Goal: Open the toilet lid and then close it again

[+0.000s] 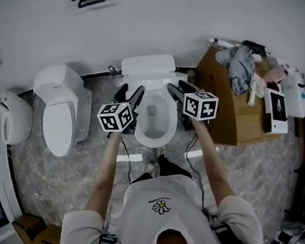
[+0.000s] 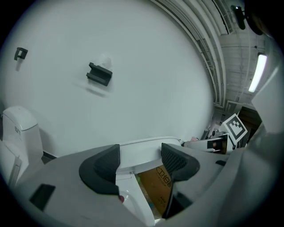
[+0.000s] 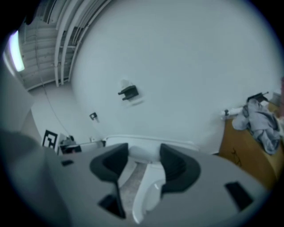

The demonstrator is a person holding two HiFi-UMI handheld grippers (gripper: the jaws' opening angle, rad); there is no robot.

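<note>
The white toilet (image 1: 153, 125) stands in the middle of the head view with its bowl uncovered; the lid (image 1: 147, 66) is up at the back against the wall. My left gripper (image 1: 130, 93) is at the bowl's left rear and my right gripper (image 1: 180, 89) at its right rear, both pointing at the wall. In the left gripper view the gripper (image 2: 140, 159) is open, with the white lid edge (image 2: 146, 148) and a brown box showing in the gap. In the right gripper view the gripper (image 3: 140, 162) is open over the toilet's rim (image 3: 148, 195) and floor.
A second toilet (image 1: 60, 118) with its lid down stands to the left, and another white fixture (image 1: 9, 119) beyond it. A cardboard box (image 1: 233, 109) with a grey cloth (image 1: 241, 63) on top flanks the right. A black bracket (image 2: 98, 74) hangs on the wall.
</note>
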